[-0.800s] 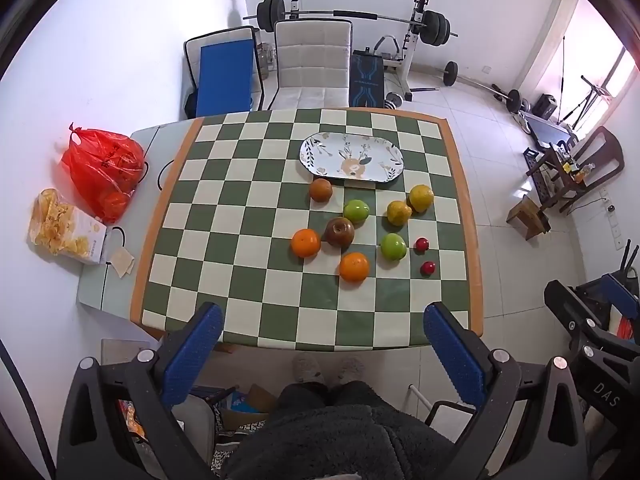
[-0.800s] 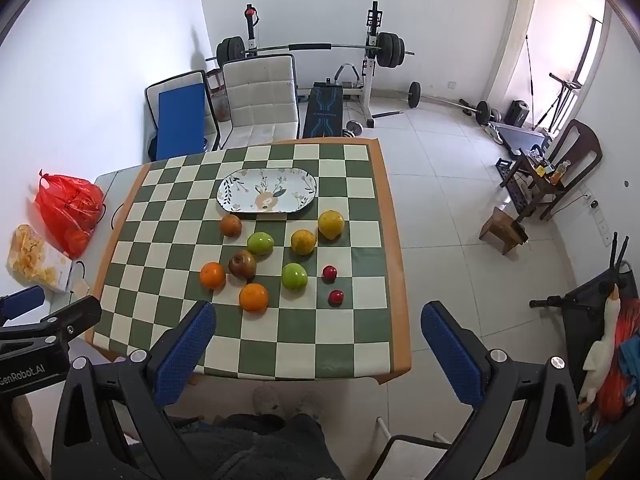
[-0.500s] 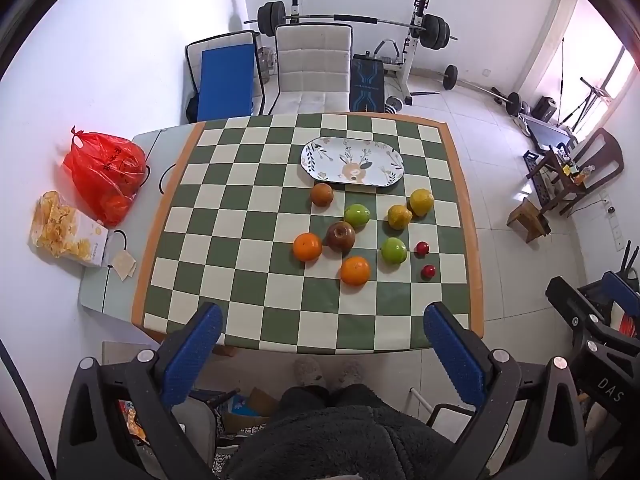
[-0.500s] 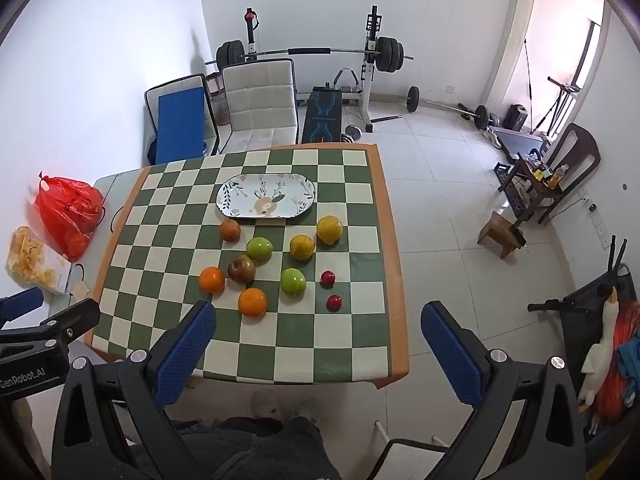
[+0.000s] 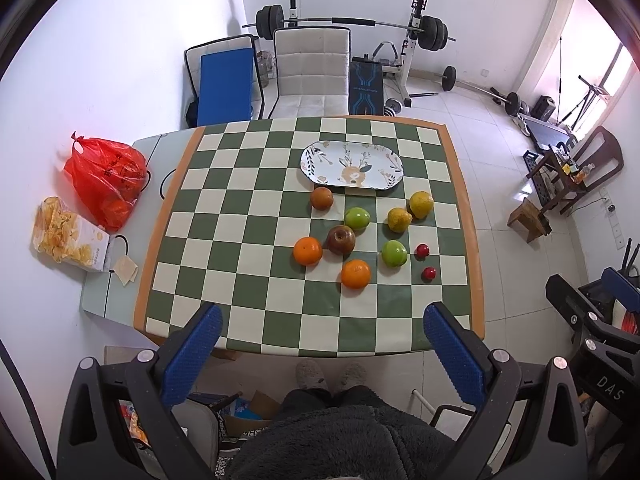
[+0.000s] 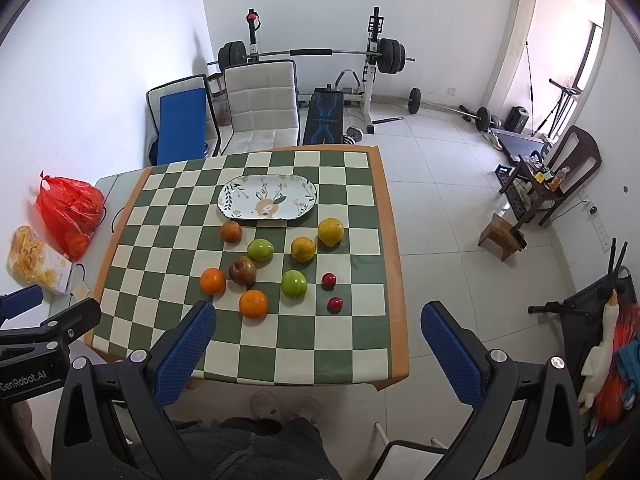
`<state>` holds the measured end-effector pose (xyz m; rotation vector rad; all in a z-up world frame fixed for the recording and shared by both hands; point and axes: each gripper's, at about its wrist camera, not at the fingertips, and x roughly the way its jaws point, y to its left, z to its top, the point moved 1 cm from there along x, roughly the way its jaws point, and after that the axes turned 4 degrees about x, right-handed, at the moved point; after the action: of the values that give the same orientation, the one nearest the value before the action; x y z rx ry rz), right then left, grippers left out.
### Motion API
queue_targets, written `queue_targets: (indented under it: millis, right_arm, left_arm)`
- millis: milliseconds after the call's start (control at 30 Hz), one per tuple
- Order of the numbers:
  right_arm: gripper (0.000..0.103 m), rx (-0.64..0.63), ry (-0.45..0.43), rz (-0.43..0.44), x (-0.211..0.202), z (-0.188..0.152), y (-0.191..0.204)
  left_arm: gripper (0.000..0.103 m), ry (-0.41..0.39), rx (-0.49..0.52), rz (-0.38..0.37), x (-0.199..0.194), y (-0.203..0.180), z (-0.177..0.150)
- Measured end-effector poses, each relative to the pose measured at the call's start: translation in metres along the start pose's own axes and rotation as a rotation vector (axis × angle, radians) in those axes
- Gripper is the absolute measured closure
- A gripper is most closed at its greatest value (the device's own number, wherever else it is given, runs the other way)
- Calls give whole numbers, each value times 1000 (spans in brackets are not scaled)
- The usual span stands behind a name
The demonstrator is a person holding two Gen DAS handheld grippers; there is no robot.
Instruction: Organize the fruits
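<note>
Several fruits lie loose on the green-and-cream checkered table (image 5: 224, 240) (image 6: 360, 344): two oranges (image 5: 355, 273) (image 6: 253, 303), two green apples (image 5: 394, 253) (image 6: 293, 283), a dark red apple (image 5: 341, 239) (image 6: 242, 270), a brown fruit (image 5: 321, 198) (image 6: 231, 231), two yellow fruits (image 5: 421, 204) (image 6: 331, 232) and two small red fruits (image 5: 429, 273) (image 6: 334, 303). Beyond them sits an empty oval plate with a deer print (image 5: 351, 165) (image 6: 267, 201). My left gripper (image 5: 320, 344) and right gripper (image 6: 316, 340) both hang open high above the table's near edge, holding nothing.
A red plastic bag (image 5: 105, 178) and a snack box (image 5: 68, 236) rest on the grey side table at the left. Two chairs (image 5: 312, 72) stand behind the table, with a barbell rack (image 5: 352, 24) beyond. A person's legs and slippers (image 5: 328, 376) are below me.
Both grippers have drifted slightly back and up, so the table looks a little smaller and farther. No fruit has moved.
</note>
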<state>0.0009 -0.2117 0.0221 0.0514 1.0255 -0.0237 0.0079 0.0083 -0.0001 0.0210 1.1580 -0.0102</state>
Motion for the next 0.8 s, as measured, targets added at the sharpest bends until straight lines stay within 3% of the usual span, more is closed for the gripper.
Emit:
queue_targets:
  millis: [800]
  right_arm:
    - [0,0,-6,6,-1,-1,0]
  left_arm:
    - [0,-7,3,4,-1,-3,-1]
